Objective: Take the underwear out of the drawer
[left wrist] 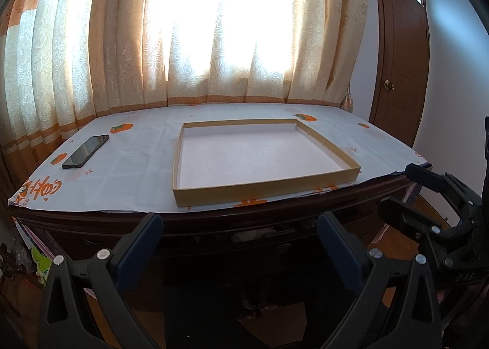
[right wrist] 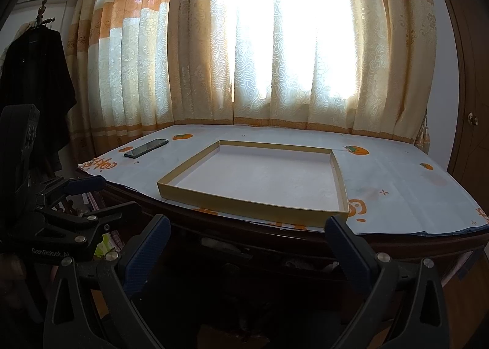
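Both claws, left and right, gape empty before the bench's slightly open drawer (contents dim); pull it squarely, then reach inside.

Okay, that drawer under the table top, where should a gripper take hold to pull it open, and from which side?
Take the drawer at the round knob low on its dark front, coming straight in from the front, level with the table edge. The front faces both grippers and looks slightly ajar, with pale fabric showing in the gap. The knob is dim, so its shape is uncertain.
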### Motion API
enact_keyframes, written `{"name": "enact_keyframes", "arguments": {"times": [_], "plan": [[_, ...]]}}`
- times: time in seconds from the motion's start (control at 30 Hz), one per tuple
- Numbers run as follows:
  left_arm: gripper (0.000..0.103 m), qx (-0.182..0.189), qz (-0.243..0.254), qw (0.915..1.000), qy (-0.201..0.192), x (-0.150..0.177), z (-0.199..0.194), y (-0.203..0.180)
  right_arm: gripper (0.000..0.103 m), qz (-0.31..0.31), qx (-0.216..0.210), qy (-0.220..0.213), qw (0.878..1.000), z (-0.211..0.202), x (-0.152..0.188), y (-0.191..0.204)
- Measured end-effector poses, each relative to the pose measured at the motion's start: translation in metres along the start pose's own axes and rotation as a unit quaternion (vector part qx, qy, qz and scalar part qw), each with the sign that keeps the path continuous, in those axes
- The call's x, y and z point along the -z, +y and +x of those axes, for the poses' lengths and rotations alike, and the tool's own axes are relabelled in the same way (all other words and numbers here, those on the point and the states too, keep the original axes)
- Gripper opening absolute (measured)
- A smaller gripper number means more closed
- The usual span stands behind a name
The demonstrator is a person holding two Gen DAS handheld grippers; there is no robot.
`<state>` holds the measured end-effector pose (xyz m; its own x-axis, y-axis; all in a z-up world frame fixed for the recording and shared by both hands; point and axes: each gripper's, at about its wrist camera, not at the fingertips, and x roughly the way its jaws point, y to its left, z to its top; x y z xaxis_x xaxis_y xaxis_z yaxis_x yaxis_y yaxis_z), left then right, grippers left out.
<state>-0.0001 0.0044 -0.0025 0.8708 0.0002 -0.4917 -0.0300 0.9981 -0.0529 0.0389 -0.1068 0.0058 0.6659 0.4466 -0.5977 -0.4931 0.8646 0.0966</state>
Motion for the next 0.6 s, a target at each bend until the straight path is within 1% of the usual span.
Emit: {"name": "enact_keyframes", "arguments": {"times": [0.6], "plan": [[0.103,-0.001,0.001,1.0000,0.000,0.0001,0.0001,-0.0004,0.102,0.001,-0.001,0.001,1.000,-0.0006,-0.0003,0.0007]]}}
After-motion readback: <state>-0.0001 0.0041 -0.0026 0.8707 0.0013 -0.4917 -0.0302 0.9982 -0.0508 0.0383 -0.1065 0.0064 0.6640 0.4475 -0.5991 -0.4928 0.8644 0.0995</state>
